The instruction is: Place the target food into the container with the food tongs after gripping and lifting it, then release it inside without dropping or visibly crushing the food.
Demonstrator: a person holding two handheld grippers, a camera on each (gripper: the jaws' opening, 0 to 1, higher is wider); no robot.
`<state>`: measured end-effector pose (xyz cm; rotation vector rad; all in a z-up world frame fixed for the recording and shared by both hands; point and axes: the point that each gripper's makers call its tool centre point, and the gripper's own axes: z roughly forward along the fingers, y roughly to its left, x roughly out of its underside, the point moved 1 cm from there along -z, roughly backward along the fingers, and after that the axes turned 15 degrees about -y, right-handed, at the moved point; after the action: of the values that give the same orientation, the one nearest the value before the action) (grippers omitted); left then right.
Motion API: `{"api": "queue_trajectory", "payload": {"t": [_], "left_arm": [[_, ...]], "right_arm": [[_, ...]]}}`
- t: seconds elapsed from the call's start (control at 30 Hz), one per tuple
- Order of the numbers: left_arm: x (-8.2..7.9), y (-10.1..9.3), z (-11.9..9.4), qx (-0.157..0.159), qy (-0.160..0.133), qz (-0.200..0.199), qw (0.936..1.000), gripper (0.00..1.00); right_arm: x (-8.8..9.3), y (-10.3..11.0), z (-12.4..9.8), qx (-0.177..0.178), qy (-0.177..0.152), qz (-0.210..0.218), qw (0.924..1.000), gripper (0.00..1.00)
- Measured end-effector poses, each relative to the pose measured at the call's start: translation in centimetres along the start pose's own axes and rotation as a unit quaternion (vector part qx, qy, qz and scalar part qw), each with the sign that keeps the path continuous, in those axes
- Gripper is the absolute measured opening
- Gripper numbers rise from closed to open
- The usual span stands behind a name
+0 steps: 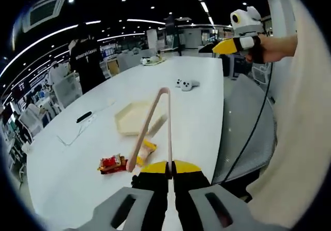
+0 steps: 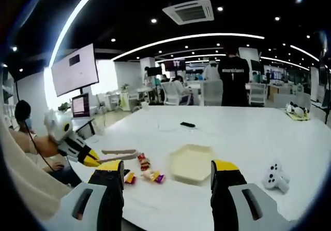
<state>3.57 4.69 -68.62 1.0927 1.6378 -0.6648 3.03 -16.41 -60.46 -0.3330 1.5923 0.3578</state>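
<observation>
My left gripper (image 1: 168,168) is shut on one arm of the beige food tongs (image 1: 155,118), whose free arm ends just above the snack packets. A red packet (image 1: 111,163) and a yellow packet (image 1: 148,148) lie on the white table (image 1: 196,117), close in front of a cream hexagonal container (image 1: 135,117), which holds nothing. My right gripper (image 2: 168,178) is open and holds nothing, hovering off the table's edge. From that side I see the container (image 2: 192,162), the packets (image 2: 145,163), the tongs (image 2: 119,152) and the left gripper (image 2: 85,157) at the left. A hand holds the right gripper (image 1: 227,45) up high.
A white game controller (image 1: 186,84) (image 2: 275,178) lies beyond the container. A black handset (image 1: 84,117) (image 2: 187,124) and a thin white cable (image 1: 77,132) sit on the table's far side. A person in a black shirt (image 2: 234,78) stands behind the table. Chairs and desks fill the background.
</observation>
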Motion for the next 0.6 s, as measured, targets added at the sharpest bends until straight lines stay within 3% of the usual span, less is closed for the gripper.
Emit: {"api": "queue_trajectory", "payload": {"t": [0.2, 0.6], "left_arm": [[-1.4, 0.0, 0.3, 0.010, -0.011, 0.008, 0.9999, 0.00], [-4.4, -0.2, 0.6, 0.022, -0.058, -0.013, 0.9980, 0.00]], "right_arm": [[0.3, 1.3, 0.1, -0.021, 0.004, -0.006, 0.9998, 0.69], [0.6, 1.0, -0.1, -0.016, 0.004, 0.017, 0.9997, 0.69]]}}
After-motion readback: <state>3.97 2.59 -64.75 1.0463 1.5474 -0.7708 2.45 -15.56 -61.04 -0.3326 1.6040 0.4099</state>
